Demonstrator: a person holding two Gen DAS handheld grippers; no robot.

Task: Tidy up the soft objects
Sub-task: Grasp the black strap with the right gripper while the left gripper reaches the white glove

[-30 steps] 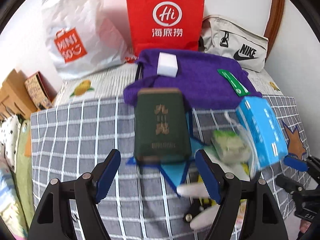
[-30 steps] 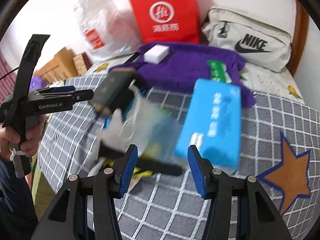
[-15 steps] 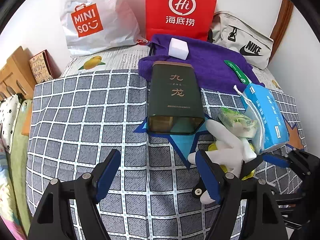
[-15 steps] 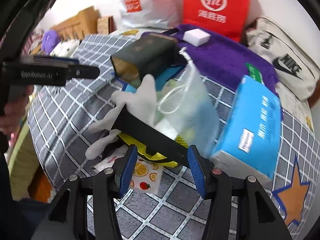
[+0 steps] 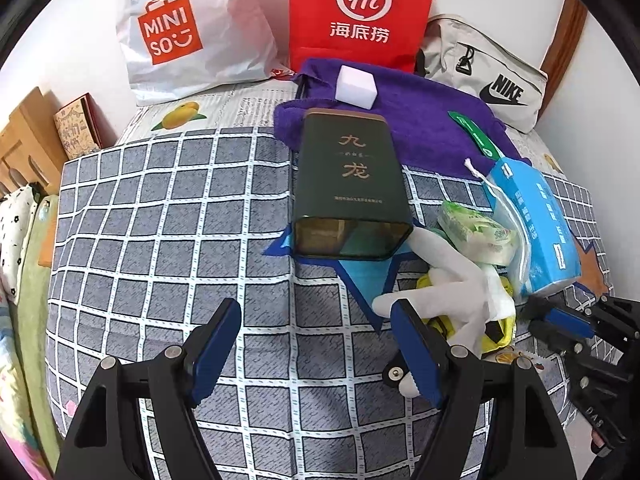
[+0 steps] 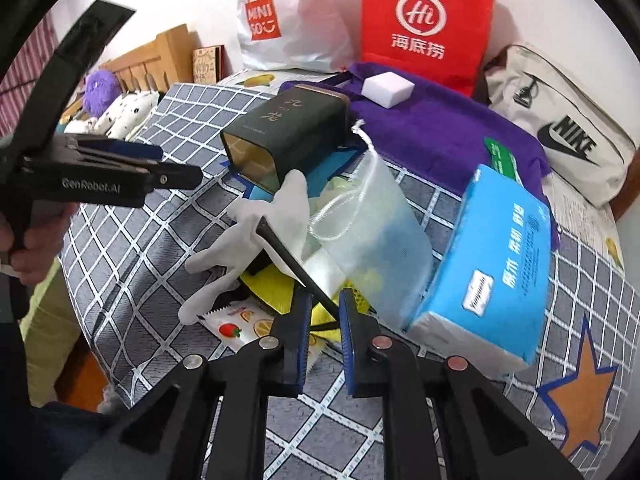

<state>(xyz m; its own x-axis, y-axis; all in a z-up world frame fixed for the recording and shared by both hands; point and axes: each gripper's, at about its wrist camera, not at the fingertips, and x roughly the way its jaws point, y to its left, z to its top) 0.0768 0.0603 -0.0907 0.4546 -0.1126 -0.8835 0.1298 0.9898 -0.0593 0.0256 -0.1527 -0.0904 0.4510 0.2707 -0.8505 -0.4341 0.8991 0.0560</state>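
Observation:
A pile of soft things lies on the checked quilt [image 5: 160, 220]: a white glove [image 6: 256, 216], a yellow mesh bag [image 6: 272, 288] with a black strap [image 6: 296, 264], a clear drawstring pouch [image 6: 372, 220] and a blue tissue pack [image 6: 500, 264]. My right gripper [image 6: 324, 300] is low over the pile, its jaws closing on the black strap that runs between them. In the left wrist view it [image 5: 560, 320] shows at the right edge. My left gripper [image 5: 316, 308] hangs open over bare quilt, left of the glove [image 5: 452, 280], with nothing between its fingers.
A dark green tin [image 5: 352, 184] lies on its side beside the pile, on a purple towel [image 5: 420, 120] that carries a white block [image 5: 356, 84]. Miniso [image 5: 172, 36], red [image 5: 360, 12] and Nike [image 5: 496, 84] bags line the wall. A wooden frame [image 6: 160, 56] stands left.
The right gripper's jaws have drawn from half open to nearly together round the black strap, and its wrist has rolled. The left gripper sank a little and then held still.

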